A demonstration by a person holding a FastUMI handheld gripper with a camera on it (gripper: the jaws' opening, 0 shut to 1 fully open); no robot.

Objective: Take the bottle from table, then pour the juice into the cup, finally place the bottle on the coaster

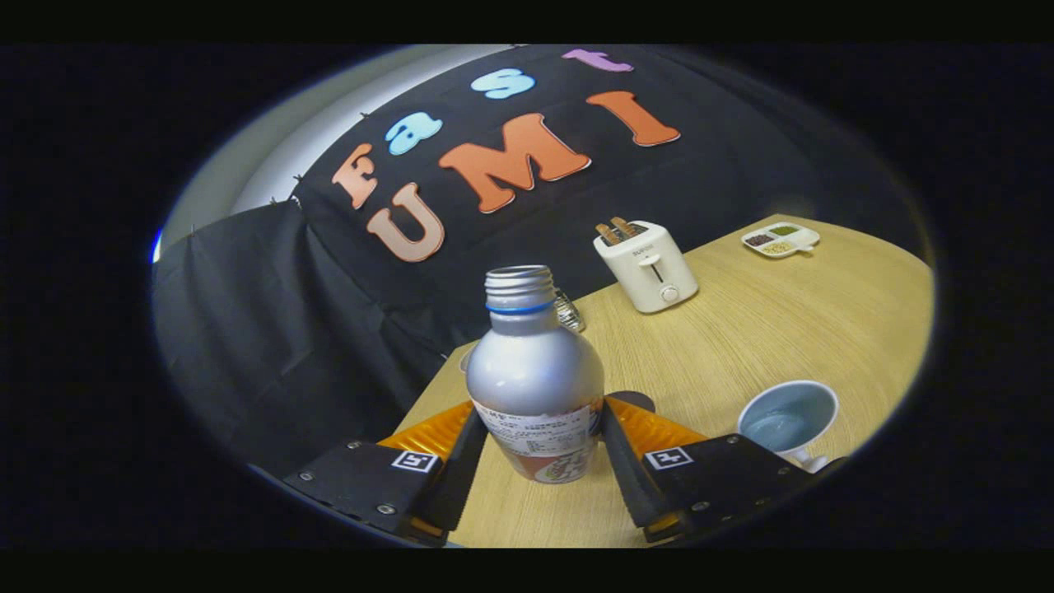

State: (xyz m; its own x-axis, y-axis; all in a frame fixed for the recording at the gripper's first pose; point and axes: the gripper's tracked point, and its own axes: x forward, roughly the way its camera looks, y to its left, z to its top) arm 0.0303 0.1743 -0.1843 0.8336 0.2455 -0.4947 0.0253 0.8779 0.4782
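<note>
Bottle (535, 375) sits between my jaws, both fingers pressed on its labelled sides, uncapped, seemingly lifted off the counter (741, 329). I judge the take done; next comes a swing toward the cup (786, 418) beside my gripper (537, 445), then a tilt. Count: one bottle, one cup, one toaster (646, 265), one snack dish (780, 239).

Your gripper (537, 428) clamps the open silver bottle (533, 375) between both fingers above the table (741, 346); the cup (786, 416) sits just right.
</note>
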